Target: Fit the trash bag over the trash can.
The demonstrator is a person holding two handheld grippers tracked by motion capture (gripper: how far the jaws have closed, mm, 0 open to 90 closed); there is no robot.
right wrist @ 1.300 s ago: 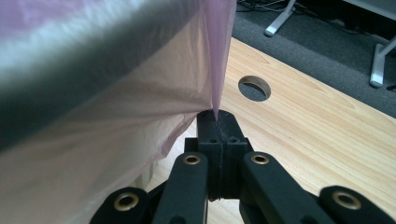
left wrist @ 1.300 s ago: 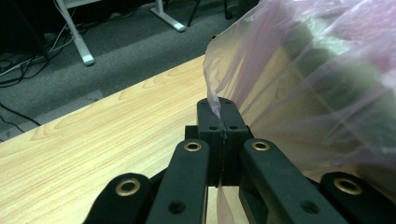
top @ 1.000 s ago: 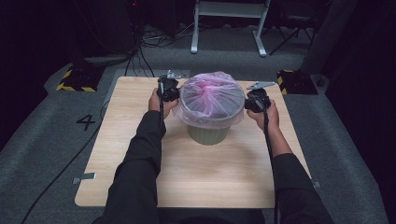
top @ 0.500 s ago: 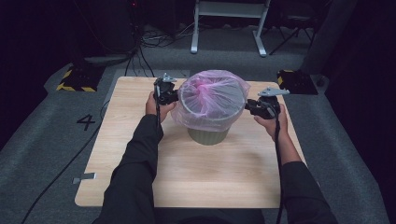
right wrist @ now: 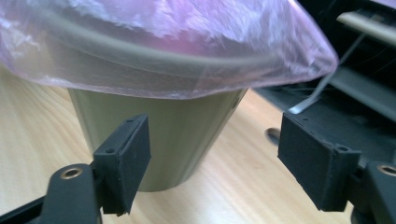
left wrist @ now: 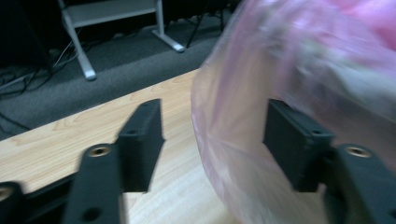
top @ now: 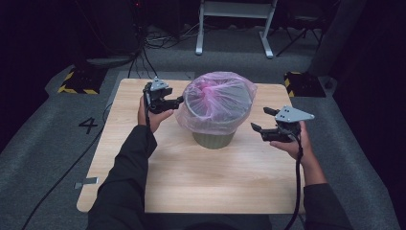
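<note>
A small olive-green plastic bin [top: 213,138] stands just past the middle of the light wooden tabletop [top: 191,182], lined with a thin translucent pink plastic bag [top: 218,100] whose mouth is folded down over the rim like a skirt. The bag appears fully fitted, which is likely why both tools stand off to the sides.

The left gripper [top: 179,100], at about nine o'clock from the bin, rests close against the bag's folded edge. In the left gripper view its black jaws are spread, and they have just been opening; the film bulges into the gap between them, with one jaw showing through the bag from behind it, but the pads [left wrist: 142,140] do not appear to pinch it.

The right gripper [top: 262,120], at about three to four o'clock, sits clear of the bag. Its jaws too have just been opening and now gape with nothing between them; the bin wall and the bag's hem are seen beyond them in the right gripper view. Judged from this, both have let go after stretching the liner over the rim.

The only readable writing is a dark numeral "4" [top: 89,125] on the grey carpeted floor [top: 43,143], at about nine o'clock from the table. No brand or label can be made out on the bin or the bag.
</note>
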